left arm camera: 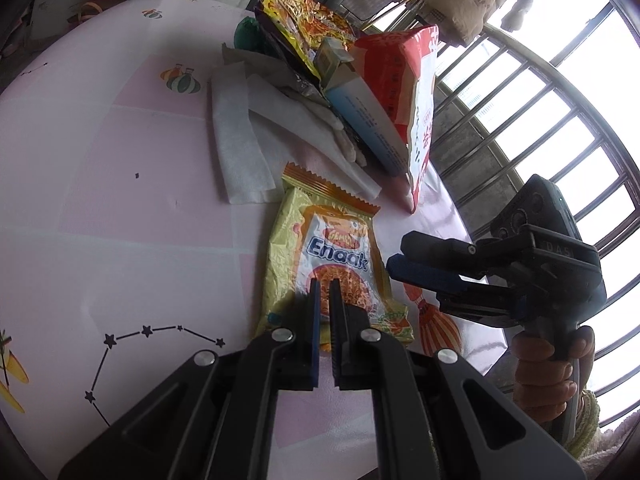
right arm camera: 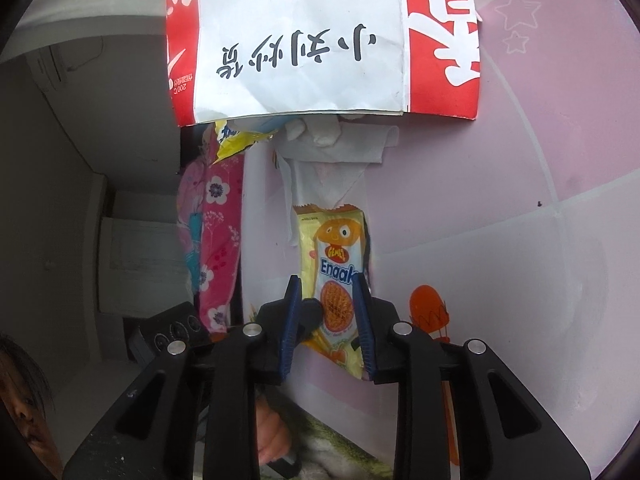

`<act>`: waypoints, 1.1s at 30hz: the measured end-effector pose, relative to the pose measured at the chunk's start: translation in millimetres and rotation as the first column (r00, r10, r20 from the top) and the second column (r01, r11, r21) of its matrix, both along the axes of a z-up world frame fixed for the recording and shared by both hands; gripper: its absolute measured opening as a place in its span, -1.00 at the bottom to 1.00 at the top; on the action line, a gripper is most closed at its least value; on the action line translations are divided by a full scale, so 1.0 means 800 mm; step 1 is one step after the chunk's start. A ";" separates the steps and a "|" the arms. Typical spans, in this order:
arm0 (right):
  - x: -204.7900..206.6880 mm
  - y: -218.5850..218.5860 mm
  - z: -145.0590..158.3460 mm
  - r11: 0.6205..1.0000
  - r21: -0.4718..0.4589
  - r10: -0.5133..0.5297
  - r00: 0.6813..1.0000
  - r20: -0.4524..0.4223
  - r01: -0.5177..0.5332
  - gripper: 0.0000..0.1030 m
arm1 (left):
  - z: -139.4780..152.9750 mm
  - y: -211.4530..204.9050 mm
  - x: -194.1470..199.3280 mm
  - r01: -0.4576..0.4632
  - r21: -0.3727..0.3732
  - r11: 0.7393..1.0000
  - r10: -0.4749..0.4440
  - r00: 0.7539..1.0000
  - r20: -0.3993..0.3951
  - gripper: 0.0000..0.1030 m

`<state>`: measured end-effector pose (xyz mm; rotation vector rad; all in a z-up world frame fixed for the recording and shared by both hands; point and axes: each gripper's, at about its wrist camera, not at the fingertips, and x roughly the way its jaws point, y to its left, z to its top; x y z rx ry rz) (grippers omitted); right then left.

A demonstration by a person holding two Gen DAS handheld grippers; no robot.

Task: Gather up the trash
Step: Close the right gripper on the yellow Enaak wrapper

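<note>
1. The yellow Enaak snack packet (left arm camera: pixel 336 264) lies flat on the pink counter (left arm camera: pixel 120 200), its serrated orange edge pointing toward a pile of other trash.
2. The left tongs (left arm camera: pixel 325 284) hang over the packet's near end — their blue-padded fingers are drawn almost together, with only a narrow slit between them and nothing caught in it.
3. The right tongs (right arm camera: pixel 326 280) are spread, one finger on each side of the packet; whether the pads touch it cannot be told. In the left wrist view they (left arm camera: pixel 396 256) sit just right of the packet, held by a hand (left arm camera: pixel 552 372).
4. Beyond the packet lie white tissues (left arm camera: pixel 240 136), with a red-and-white paper bag (right arm camera: pixel 320 40) propped over them — a blue-and-white carton (left arm camera: pixel 368 120) rests inside its mouth.
5. A crumpled orange-yellow noodle wrapper (left arm camera: pixel 304 16) sits at the far end of the pile.
</note>
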<state>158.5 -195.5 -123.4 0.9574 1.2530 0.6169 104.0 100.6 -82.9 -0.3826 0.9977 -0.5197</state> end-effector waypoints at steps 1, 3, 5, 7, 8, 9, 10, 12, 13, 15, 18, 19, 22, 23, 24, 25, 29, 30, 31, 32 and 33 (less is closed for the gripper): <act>-0.001 -0.007 0.000 1.000 0.012 0.001 1.000 -0.003 0.000 -0.41 | 0.000 0.001 0.000 0.000 -0.001 1.000 0.000 1.000 0.000 -0.92; -0.001 -0.008 0.000 0.999 0.041 -0.002 1.000 -0.011 0.003 -0.34 | -0.001 0.001 0.000 0.000 -0.001 1.000 0.000 1.000 0.000 -0.92; -0.006 -0.011 0.002 0.998 0.058 -0.001 1.000 -0.008 0.001 -0.28 | 0.000 0.001 0.000 0.000 -0.001 1.000 0.000 1.000 0.000 -0.92; -0.008 -0.012 0.001 0.999 0.052 0.000 1.000 -0.010 0.001 -0.22 | -0.001 0.001 0.000 0.000 -0.002 1.000 0.000 1.000 -0.001 -0.92; -0.007 -0.010 0.000 0.999 0.044 0.001 1.000 -0.013 -0.001 -0.21 | -0.001 0.001 0.000 0.000 -0.002 1.000 0.000 1.000 -0.001 -0.92; -0.007 -0.009 -0.002 0.999 0.037 0.001 1.000 -0.020 0.000 -0.21 | 0.000 0.000 0.000 0.000 -0.002 1.000 0.000 1.000 -0.001 -0.92; -0.008 -0.010 -0.003 0.999 0.039 -0.001 1.000 -0.023 0.002 -0.23 | 0.000 0.000 0.000 0.000 -0.002 1.000 0.000 1.000 -0.001 -0.92; -0.008 -0.011 -0.003 0.999 0.044 -0.002 1.000 -0.023 0.003 -0.24 | 0.000 0.001 0.000 0.000 -0.004 1.000 0.000 1.000 -0.001 -0.92; -0.009 -0.011 -0.003 0.999 0.045 -0.002 1.000 -0.023 0.003 -0.24 | 0.000 0.001 0.000 0.000 -0.005 1.000 0.000 1.000 -0.001 -0.92; -0.010 -0.020 -0.004 0.999 0.050 -0.004 1.000 -0.028 0.006 -0.24 | 0.000 0.002 -0.001 0.001 -0.005 1.000 -0.001 1.000 -0.001 -0.92; -0.012 -0.032 -0.005 0.998 0.061 -0.010 0.999 -0.035 0.012 -0.25 | -0.001 0.002 0.000 0.000 -0.008 1.000 0.000 1.000 -0.002 -0.92; -0.012 -0.037 -0.005 0.998 0.064 -0.011 0.999 -0.037 0.014 -0.25 | -0.001 0.003 0.000 0.000 -0.010 1.000 0.000 1.000 -0.003 -0.92; -0.014 -0.043 -0.006 0.998 0.063 -0.013 0.999 -0.046 0.016 -0.25 | -0.002 0.005 0.000 0.000 -0.013 1.000 0.000 1.000 -0.003 -0.92; -0.014 -0.044 -0.006 0.998 0.059 -0.014 0.999 -0.048 0.016 -0.25 | -0.002 0.005 0.000 0.000 -0.013 1.000 0.000 1.000 -0.003 -0.92; -0.014 -0.045 -0.005 0.998 0.053 -0.012 0.999 -0.049 0.015 -0.25 | -0.002 0.004 0.000 0.000 -0.012 1.000 0.000 1.000 -0.003 -0.92; -0.014 -0.045 -0.005 0.999 0.046 -0.010 0.999 -0.050 0.012 -0.25 | -0.002 0.004 0.000 0.000 -0.012 1.000 0.000 1.000 -0.002 -0.92; -0.012 -0.039 0.000 1.000 0.012 0.005 0.999 -0.043 -0.004 -0.24 | -0.002 0.005 0.000 0.001 -0.012 1.000 -0.001 1.000 -0.002 -0.92; -0.012 -0.038 0.000 1.000 0.012 0.007 0.999 -0.044 -0.006 -0.22 | -0.002 0.004 0.000 0.001 -0.012 1.000 -0.001 1.000 -0.003 -0.92; -0.011 -0.037 0.001 1.000 0.012 0.009 0.999 -0.043 -0.008 -0.21 | -0.002 0.004 0.000 0.000 -0.012 1.000 0.000 1.000 -0.003 -0.92; -0.011 -0.036 0.001 1.000 0.010 0.013 0.999 -0.041 -0.013 -0.21 | -0.002 0.004 0.000 0.001 -0.011 1.000 -0.001 1.000 -0.002 -0.92; -0.010 -0.035 0.002 1.000 0.005 0.017 0.999 -0.040 -0.017 -0.20 | -0.002 0.004 0.000 0.000 -0.011 1.000 0.000 1.000 -0.002 -0.92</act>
